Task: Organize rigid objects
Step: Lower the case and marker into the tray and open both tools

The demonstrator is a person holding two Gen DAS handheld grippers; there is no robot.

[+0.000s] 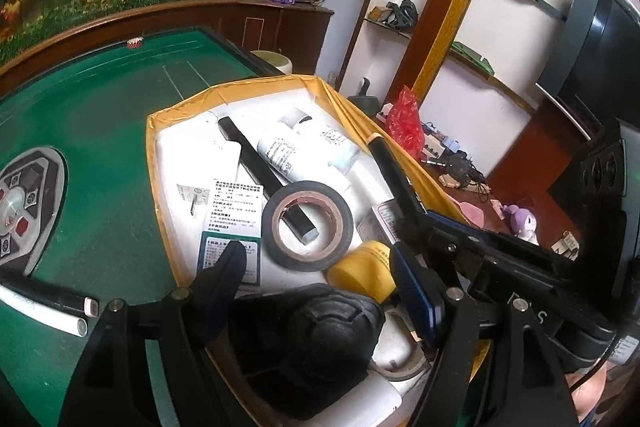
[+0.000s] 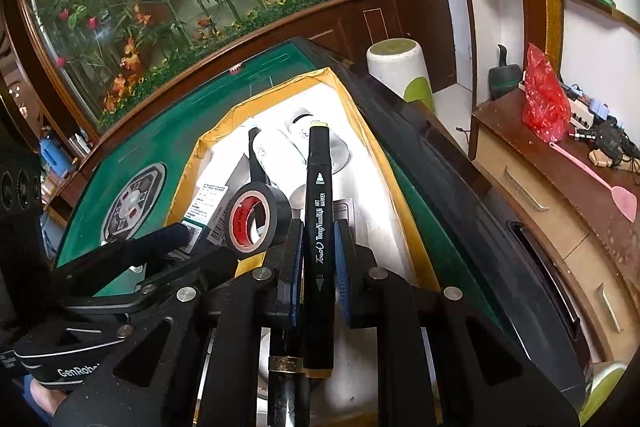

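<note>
Both right jaws clamp the upright art marker point(image 2: 318, 239) mid-barrel.

Crowded box point(image 1: 400, 155); open green table point(image 1: 100, 147) alongside.

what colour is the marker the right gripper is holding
Black, with white lettering and a dull yellow end; the marker shows best in the right wrist view, clamped in the right gripper.
</note>
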